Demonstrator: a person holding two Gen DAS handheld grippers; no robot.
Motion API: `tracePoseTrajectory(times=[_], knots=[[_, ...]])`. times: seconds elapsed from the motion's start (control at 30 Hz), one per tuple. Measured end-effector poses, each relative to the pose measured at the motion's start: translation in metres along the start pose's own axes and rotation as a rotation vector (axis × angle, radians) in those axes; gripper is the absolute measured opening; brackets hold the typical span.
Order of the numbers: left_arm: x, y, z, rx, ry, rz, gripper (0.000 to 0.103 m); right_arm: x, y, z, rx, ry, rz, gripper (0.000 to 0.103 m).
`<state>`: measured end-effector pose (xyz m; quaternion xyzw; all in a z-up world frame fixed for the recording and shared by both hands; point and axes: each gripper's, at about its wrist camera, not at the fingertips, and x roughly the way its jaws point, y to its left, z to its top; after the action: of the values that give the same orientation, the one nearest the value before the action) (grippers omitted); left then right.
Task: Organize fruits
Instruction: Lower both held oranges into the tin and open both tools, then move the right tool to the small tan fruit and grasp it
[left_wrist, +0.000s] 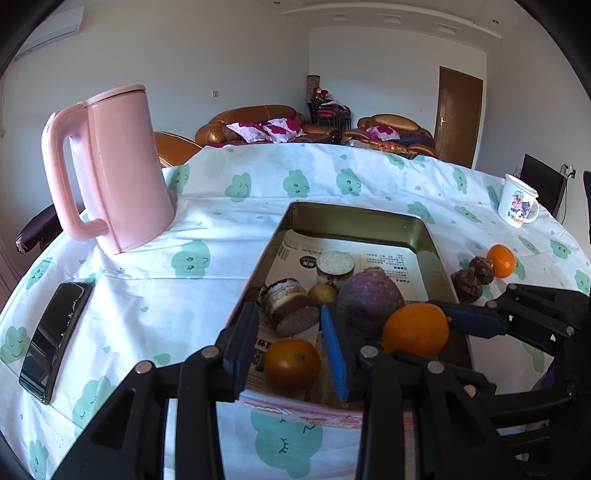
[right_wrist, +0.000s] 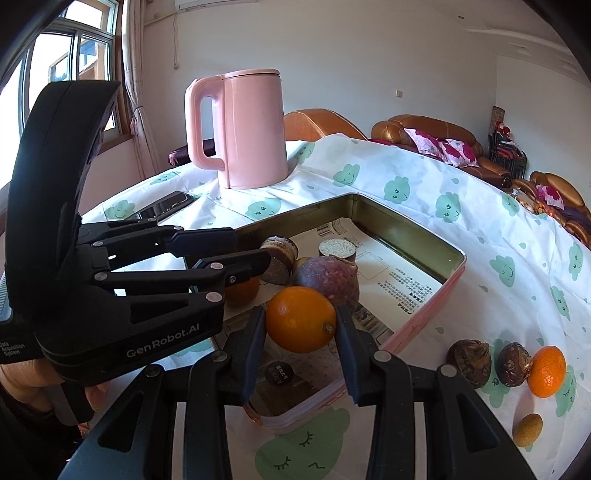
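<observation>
A metal tin (left_wrist: 354, 210) lined with printed paper holds a purple fruit (left_wrist: 369, 299), a small yellow fruit (left_wrist: 322, 293) and two round cake pieces (left_wrist: 291, 308). My left gripper (left_wrist: 288, 325) is open over the tin's near end, and an orange (left_wrist: 291, 363) lies on the paper between its fingers. My right gripper (right_wrist: 300, 317) is shut on a second orange (right_wrist: 301, 319), held just above the tin beside the purple fruit (right_wrist: 327, 278). On the cloth to the tin's right lie a third orange (right_wrist: 546, 371), two brown wrinkled fruits (right_wrist: 469, 363) and a small tan fruit (right_wrist: 528, 430).
A tall pink kettle (left_wrist: 110, 170) stands at the back left of the table. A black phone (left_wrist: 55, 339) lies near the left edge, and a printed white mug (left_wrist: 517, 205) stands at the far right. A person's hand (right_wrist: 22, 380) holds the left gripper. Sofas stand beyond the table.
</observation>
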<state>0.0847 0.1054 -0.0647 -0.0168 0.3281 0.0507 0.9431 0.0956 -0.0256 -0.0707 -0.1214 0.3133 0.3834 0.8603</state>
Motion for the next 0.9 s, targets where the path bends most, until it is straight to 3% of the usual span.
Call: tracePoseTrajectory(times=[0.1,0.23,0.4,0.53,0.77,0.83,0.9], knots=[[-0.008,0.004,0.001,-0.035,-0.029,-0.033,0.069,-0.014,-0.003,-0.003,0.002,-0.047,-0.014,0.058],[-0.026,-0.007,0.008,-0.038,-0.100,-0.047,0.079,-0.045,-0.022,-0.012,-0.010,-0.099,-0.101,0.058],[-0.035,-0.036,0.017,-0.023,-0.142,-0.097,0.089,-0.074,-0.081,-0.029,0.107,-0.074,-0.236,0.058],[-0.030,-0.071,0.021,0.032,-0.131,-0.137,0.089,-0.084,-0.121,-0.043,0.195,-0.037,-0.326,0.058],[-0.011,-0.131,0.023,0.149,-0.080,-0.189,0.085,-0.070,-0.139,-0.058,0.250,0.055,-0.281,0.054],[-0.004,-0.140,0.024,0.169,-0.062,-0.193,0.084,-0.066,-0.143,-0.062,0.260,0.082,-0.272,0.042],[0.005,-0.146,0.026,0.183,-0.036,-0.190,0.078,-0.064,-0.147,-0.063,0.275,0.090,-0.244,0.042]])
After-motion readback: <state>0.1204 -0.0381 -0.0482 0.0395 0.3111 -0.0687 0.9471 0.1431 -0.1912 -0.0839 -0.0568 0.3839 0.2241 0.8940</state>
